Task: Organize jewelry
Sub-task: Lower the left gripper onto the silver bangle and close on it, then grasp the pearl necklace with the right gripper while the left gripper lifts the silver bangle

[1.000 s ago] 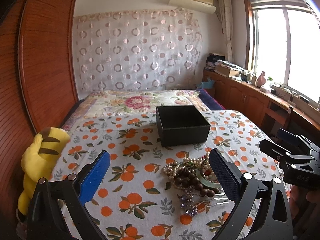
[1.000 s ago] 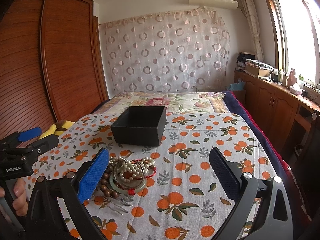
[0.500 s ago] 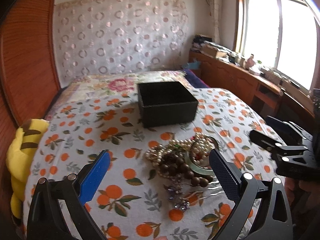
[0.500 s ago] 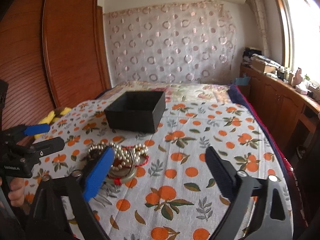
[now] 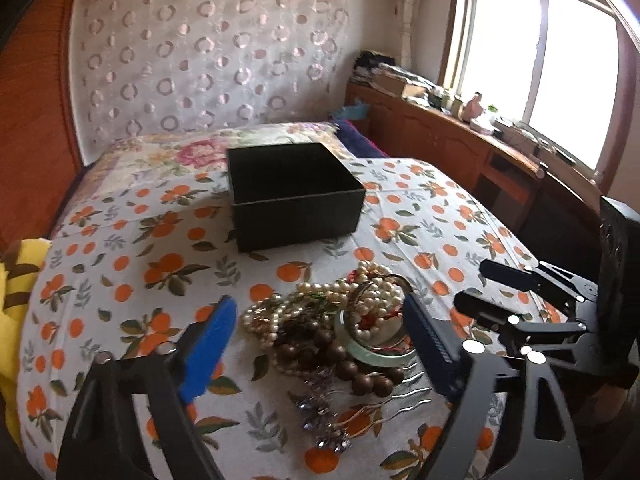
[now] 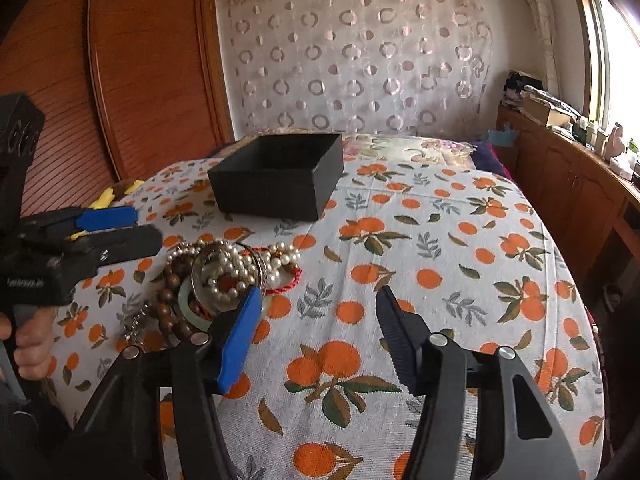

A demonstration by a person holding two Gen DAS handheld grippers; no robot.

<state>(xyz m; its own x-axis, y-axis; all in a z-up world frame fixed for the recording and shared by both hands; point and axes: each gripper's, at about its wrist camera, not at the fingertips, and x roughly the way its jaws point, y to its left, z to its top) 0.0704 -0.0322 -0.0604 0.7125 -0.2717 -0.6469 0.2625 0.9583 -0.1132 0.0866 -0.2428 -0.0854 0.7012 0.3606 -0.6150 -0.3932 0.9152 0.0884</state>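
Left gripper (image 5: 316, 344) with black plastic frame, one blue ribbed pad, one black ribbed pad, round silver pivot screws on each arm, right gripper (image 6: 316, 328) of identical build, white lettering on the housing, grey trigger lever under the hand (image 6: 24, 344)

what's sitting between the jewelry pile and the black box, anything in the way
Nothing visible. Only bare orange-print bedspread lies between the jewelry pile and the open black box. Both grippers' jaws are closing, with nothing gripped.
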